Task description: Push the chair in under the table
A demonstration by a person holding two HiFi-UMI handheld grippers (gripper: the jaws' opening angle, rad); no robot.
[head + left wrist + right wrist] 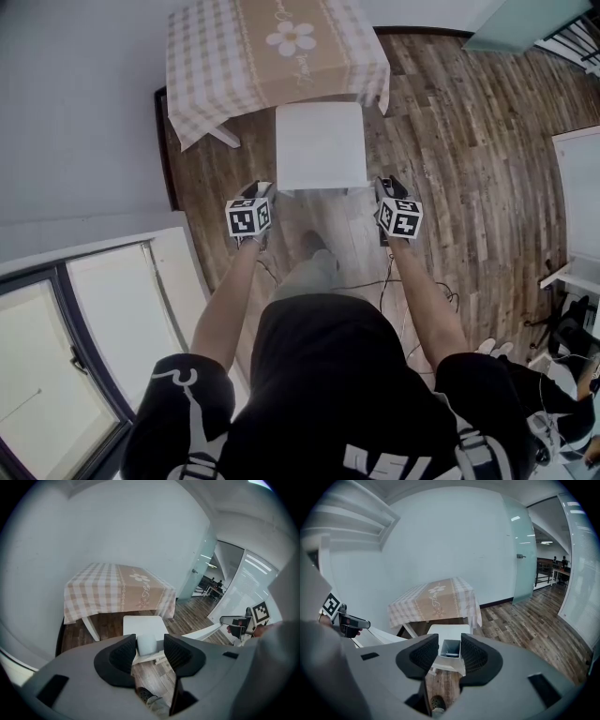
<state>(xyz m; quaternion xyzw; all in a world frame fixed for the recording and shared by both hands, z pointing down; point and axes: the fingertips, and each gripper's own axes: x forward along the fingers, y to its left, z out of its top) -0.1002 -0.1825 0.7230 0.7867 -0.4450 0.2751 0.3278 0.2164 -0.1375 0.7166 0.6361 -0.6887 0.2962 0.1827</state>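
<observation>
forward, arms outstretched; left hand-held gripper and right hand-held gripper clamp the chair

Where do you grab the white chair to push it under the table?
Grip the white square-seated chair at both top corners of its backrest, coming from behind. The backrest is the side nearest the person, and the seat points at the table under the beige checked cloth, so the push probably runs straight.

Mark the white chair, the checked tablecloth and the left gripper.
white chair (321,145), head view, middle of the seat.
checked tablecloth (211,56), head view, checked band on its left side.
left gripper (262,190), head view, between its fingertips at the chair's back.
</observation>
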